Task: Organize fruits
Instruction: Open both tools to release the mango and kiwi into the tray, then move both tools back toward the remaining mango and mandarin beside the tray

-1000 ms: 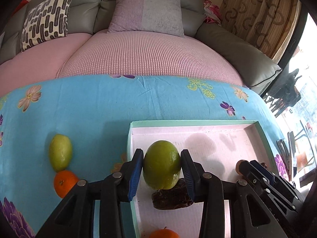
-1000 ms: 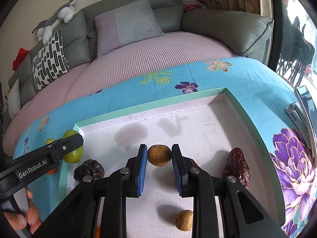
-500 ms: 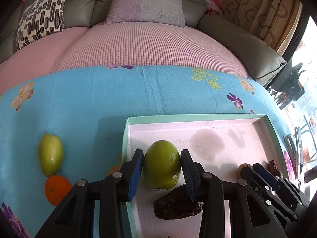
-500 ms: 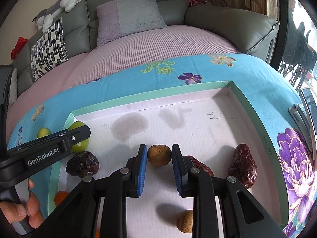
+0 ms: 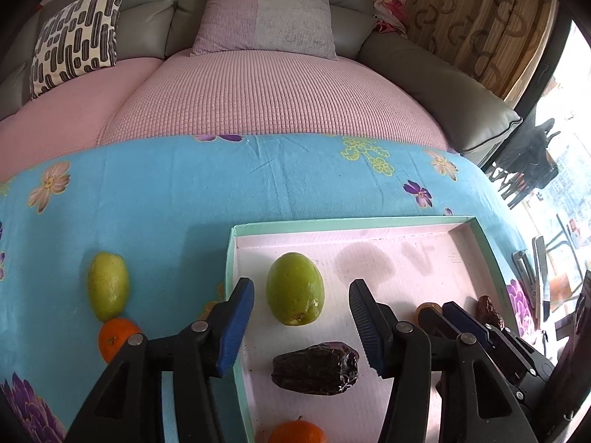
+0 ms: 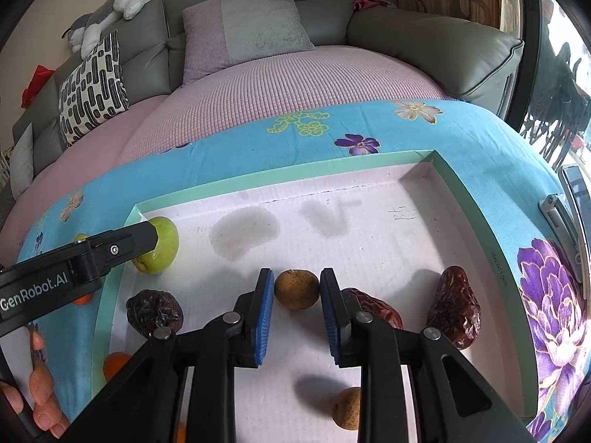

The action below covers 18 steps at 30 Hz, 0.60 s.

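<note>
1. fruit is lying both in and out of the tray (image 5: 231,258): the shallow mint-rimmed tray with its pale pink floor is sitting on the blue flowered cloth (image 5: 166,192), in front of the pink-covered sofa (image 5: 266,85)
2. your left gripper (image 5: 301,301) is standing wide apart, its blue pads (image 5: 236,326) clear on both sides of the green fruit (image 5: 295,288), so it is gripping nothing; that fruit is resting on the tray floor in the near-left corner area, just inside the left rim
3. a dark wrinkled date (image 5: 316,367) is lying on the tray floor just below the green fruit, between your left gripper's fingers in the wrist view, and an orange fruit (image 5: 297,432) is showing at the bottom edge inside the tray
4. outside the tray, a yellow-green fruit (image 5: 108,286) is lying on the cloth with a small orange (image 5: 116,337) touching its near end
5. your right gripper (image 6: 297,301) is holding its pads tight on either side of a small brown round fruit (image 6: 297,288), clasping it low over the tray floor
6. two reddish dates (image 6: 456,306) are lying to the right of that gripper, one partly hidden behind its right finger, and another brown round fruit (image 6: 347,408) is sitting near the bottom
7. your hand (image 6: 40,395) is showing at the lower left, holding the left gripper's handle
</note>
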Motion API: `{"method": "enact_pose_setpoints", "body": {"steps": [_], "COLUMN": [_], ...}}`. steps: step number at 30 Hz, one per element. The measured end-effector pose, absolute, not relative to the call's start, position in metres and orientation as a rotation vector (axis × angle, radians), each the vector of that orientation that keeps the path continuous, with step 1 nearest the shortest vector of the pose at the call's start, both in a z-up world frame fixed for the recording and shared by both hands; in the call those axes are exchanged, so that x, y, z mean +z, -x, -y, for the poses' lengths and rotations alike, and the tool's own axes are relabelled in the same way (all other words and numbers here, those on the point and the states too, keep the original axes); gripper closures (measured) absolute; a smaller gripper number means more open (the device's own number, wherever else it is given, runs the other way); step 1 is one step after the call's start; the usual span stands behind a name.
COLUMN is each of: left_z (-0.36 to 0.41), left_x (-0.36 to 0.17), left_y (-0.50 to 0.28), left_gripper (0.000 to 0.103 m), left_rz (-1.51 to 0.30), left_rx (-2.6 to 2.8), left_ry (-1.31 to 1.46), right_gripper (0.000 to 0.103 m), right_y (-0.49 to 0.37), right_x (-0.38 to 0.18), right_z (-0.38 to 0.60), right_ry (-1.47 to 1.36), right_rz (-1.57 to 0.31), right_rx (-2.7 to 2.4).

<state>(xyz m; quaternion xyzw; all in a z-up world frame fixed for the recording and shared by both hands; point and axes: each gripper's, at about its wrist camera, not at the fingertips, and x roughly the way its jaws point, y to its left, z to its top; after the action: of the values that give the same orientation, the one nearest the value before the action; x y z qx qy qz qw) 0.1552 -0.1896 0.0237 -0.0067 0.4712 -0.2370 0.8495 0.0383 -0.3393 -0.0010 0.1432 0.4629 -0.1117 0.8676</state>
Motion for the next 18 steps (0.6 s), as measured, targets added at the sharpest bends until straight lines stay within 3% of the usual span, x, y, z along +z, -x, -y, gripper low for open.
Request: {"method": "enact_pose_setpoints", "body": {"steps": [2, 8, 10, 12, 16, 18], "left_z": [0.183, 0.159, 0.150, 0.139, 0.116, 0.107], "left_x": [0.029, 0.040, 0.040, 0.039, 0.034, 0.031], "left_y": [-0.150, -0.141, -0.140, -0.139, -0.140, -0.140], "left_gripper": [0.045, 0.031, 0.025, 0.016, 0.004, 0.003], "left_rz": [-0.989, -0.981, -0.979, -0.982, -0.993, -0.997], "left_rx": [-0.495, -0.429, -0.399, -0.366, -0.300, -0.268], "left_ry": [0.024, 0.013, 0.008, 0.015, 0.037, 0.041], "right_gripper": [0.075, 0.059, 0.052, 0.038, 0.034, 0.023], "right_y": [-0.038, -0.032, -0.029, -0.027, -0.026, -0.025], "right_x": [0.001, 0.011, 0.016, 0.019, 0.019, 0.017], "right_z": [0.339, 0.333, 0.330, 0.329, 0.331, 0.333], "right_ry": [-0.297, -0.273, -0.261, -0.252, -0.243, -0.248], "right_rz": [-0.971, -0.992, -0.989, -0.989, -1.005, -1.017], "right_rx": [-0.230, -0.232, -0.234, -0.238, -0.257, -0.270]}}
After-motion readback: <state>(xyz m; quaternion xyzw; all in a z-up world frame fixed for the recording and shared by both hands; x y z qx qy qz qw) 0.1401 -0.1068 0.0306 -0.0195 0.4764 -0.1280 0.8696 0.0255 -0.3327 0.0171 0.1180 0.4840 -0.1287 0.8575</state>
